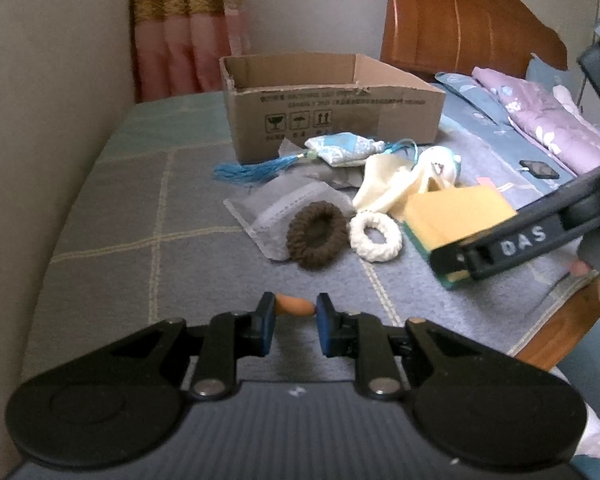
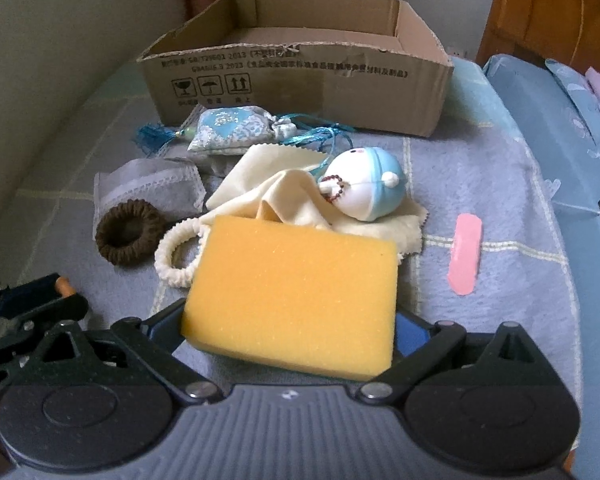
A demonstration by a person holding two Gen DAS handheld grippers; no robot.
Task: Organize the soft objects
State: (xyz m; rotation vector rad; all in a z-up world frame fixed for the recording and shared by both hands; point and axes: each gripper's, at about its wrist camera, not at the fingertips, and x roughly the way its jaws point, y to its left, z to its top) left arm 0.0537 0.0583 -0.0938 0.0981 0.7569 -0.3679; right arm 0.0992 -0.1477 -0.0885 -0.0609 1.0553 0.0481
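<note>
My right gripper point(image 2: 288, 320) is shut on a yellow sponge point(image 2: 292, 296) with a green underside; its jaws press the sponge's two sides low over the bed. In the left wrist view the right gripper point(image 1: 456, 258) reaches in from the right onto the sponge point(image 1: 456, 212). My left gripper point(image 1: 296, 320) is shut on a small orange piece point(image 1: 296, 306). Ahead lie a brown scrunchie point(image 1: 316, 234), a white scrunchie point(image 1: 376, 236), a cream cloth point(image 2: 276, 184), a blue sachet point(image 2: 232, 128) with a tassel, and a bagged grey mask point(image 2: 148, 188). Behind them stands an open cardboard box point(image 2: 300, 80).
A white and blue round toy point(image 2: 368, 192) rests on the cloth. A pink strip point(image 2: 466, 256) lies to the right on the checked blanket point(image 1: 140, 208). Folded bedding point(image 1: 540, 120) and a small black device point(image 1: 540, 169) are at right. A wall runs along the left, a wooden headboard point(image 1: 460, 24) behind.
</note>
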